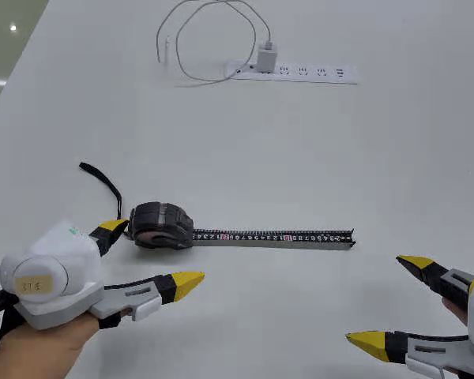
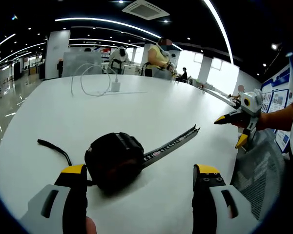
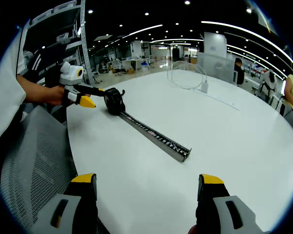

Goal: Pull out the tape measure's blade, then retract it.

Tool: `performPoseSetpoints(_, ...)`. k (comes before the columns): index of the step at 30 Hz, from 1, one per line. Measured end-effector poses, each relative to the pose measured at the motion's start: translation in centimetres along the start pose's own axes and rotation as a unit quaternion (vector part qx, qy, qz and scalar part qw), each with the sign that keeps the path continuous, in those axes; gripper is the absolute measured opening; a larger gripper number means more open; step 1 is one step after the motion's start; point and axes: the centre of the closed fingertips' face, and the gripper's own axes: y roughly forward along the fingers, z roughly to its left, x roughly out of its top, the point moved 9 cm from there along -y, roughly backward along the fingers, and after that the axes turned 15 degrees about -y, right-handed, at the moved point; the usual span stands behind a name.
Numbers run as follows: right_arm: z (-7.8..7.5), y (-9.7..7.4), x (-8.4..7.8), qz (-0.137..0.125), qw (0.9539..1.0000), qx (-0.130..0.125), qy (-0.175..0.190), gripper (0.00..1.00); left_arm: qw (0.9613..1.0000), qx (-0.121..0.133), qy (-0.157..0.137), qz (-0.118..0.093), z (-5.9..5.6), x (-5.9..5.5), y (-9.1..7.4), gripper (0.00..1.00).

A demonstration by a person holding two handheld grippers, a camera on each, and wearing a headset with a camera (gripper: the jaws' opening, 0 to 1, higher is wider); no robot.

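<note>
- Both grippers sit closest to the camera, and both are spread wide with nothing held.
- Left gripper (image 1: 154,253) is by the tape measure case (image 1: 159,225). One jaw tip is just beside the case's rear and the other is in front of it. I cannot tell whether either jaw touches the case.
- Right gripper (image 1: 379,300) hangs near the free end of the blade (image 1: 272,237), apart from it and toward the person.
- Tape measure lies on the white table (image 1: 340,158), its case on its side. The blade runs flat out to the right and ends in its hook (image 1: 349,238). A black strap (image 1: 103,181) trails off behind the case.
- Judging by the drawn-out blade, the pulling part looks done.
- Retracting the blade is what remains, and neither gripper holds the case or the blade yet.
- Well beyond, a power strip (image 1: 292,73) with a white cable (image 1: 213,39) lies on the table, clear of the work.
</note>
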Motion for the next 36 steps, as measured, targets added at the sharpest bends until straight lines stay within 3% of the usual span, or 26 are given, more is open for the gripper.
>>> performPoseSetpoints(7,-1.4,0.4,0.2,0.009,0.9996,0.012,-0.024,0.81,0.9999,0.012,0.0,-0.001,-0.2,0.0,0.2,0.86)
performPoseSetpoints(16,-3.8,1.1,0.5,0.026,0.9959,0.043,-0.076,0.74,0.9993,0.036,-0.004,-0.004,-0.4,0.0,0.6,0.85)
performPoseSetpoints(22,-5.0,1.5,0.6,0.042,0.9916,0.065,-0.104,0.69,0.9985,0.055,-0.006,-0.005,-0.6,0.1,0.9,0.85)
performPoseSetpoints(36,-7.0,2.6,1.5,0.06,0.9815,0.103,-0.15,0.55,0.9936,0.102,-0.043,-0.025,-1.2,0.3,1.7,0.86)
